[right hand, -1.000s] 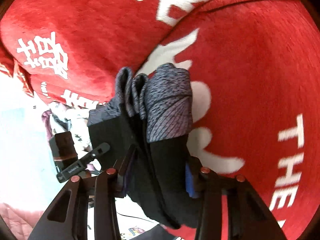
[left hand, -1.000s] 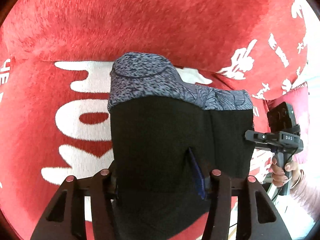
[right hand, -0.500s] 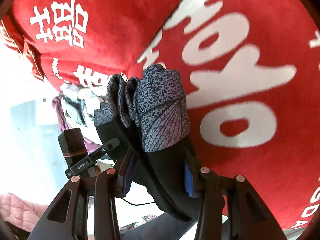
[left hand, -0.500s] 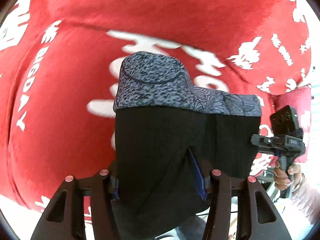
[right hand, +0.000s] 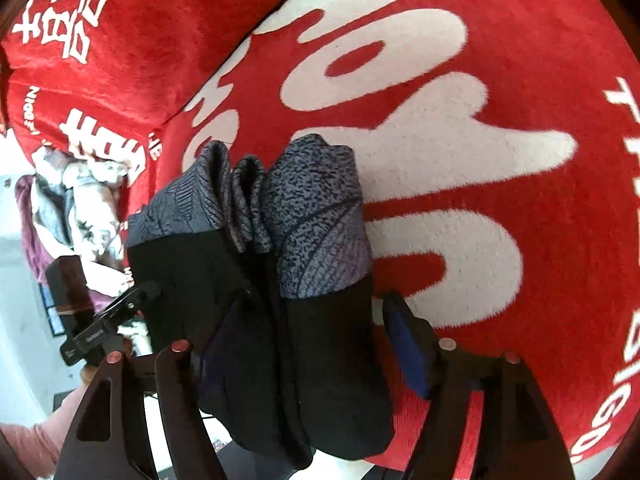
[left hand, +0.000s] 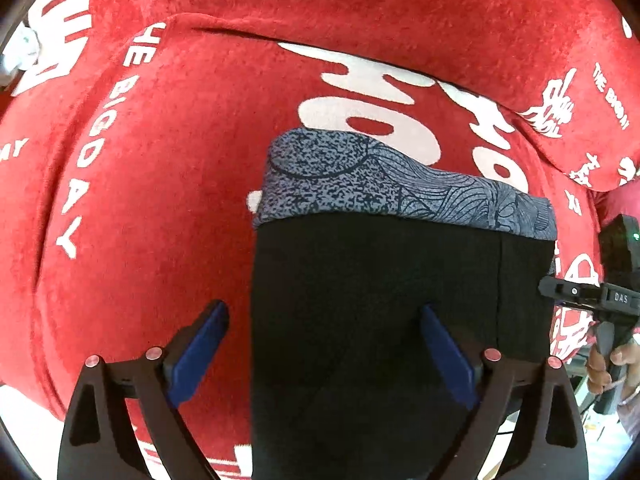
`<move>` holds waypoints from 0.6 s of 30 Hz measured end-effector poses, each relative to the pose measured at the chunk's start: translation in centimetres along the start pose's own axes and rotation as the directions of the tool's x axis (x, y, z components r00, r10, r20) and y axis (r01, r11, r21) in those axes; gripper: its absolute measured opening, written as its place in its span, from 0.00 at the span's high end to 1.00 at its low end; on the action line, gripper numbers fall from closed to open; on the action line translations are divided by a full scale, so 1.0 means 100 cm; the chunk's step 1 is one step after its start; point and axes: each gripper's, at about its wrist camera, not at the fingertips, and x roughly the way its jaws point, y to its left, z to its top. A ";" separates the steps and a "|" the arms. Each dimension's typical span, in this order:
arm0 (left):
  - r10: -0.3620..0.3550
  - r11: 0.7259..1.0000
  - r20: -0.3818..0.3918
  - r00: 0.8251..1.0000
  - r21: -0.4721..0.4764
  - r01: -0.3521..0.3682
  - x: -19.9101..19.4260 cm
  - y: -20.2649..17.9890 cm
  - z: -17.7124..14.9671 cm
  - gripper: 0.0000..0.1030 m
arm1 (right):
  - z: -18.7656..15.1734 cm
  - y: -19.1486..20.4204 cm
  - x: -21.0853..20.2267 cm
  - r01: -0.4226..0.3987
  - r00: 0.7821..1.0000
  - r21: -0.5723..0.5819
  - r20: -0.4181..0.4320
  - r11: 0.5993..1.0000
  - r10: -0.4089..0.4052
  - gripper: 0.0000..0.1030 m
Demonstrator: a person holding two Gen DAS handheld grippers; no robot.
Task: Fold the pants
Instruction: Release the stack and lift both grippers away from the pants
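change: left gripper (left hand: 324, 344) and right gripper (right hand: 316, 332) jaws just let go, now wide | black pants (left hand: 384, 320) folded, lying on red blanket (left hand: 160, 220) | meaning: fold looks finished

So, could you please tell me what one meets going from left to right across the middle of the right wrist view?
Pile of laundry → other gripper's camera unit → folded pants → blue finger pad → red blanket with white lettering.
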 end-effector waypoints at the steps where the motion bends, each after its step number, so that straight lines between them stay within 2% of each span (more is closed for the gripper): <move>1: 0.019 1.000 0.003 1.000 -0.004 -0.019 -0.006 0.000 -0.002 0.06 | -0.002 0.001 -0.004 0.024 1.000 0.006 0.003 1.000 -0.024 0.25; 5: 0.052 0.999 -0.006 0.999 -0.004 -0.052 -0.021 -0.006 -0.008 0.06 | -0.011 0.006 -0.015 0.087 0.996 0.013 0.006 0.996 -0.087 0.24; 10: 0.137 0.989 -0.010 0.991 0.059 -0.136 -0.043 -0.024 -0.026 0.06 | -0.029 0.000 -0.034 0.125 0.991 0.075 0.027 0.989 -0.128 0.24; 14: 0.160 0.984 -0.005 0.987 0.084 -0.159 -0.065 -0.039 -0.040 0.04 | -0.050 -0.004 -0.059 0.105 0.991 0.151 0.072 0.983 -0.117 0.23; 15: 0.156 0.984 -0.008 0.988 0.088 -0.155 -0.070 -0.043 -0.043 0.00 | -0.054 -0.003 -0.065 0.101 0.990 0.160 0.080 0.982 -0.115 0.22; 18: 0.156 0.984 -0.010 0.988 0.092 -0.154 -0.085 -0.054 -0.048 0.00 | -0.065 0.010 -0.080 0.098 0.988 0.166 0.099 0.981 -0.116 0.17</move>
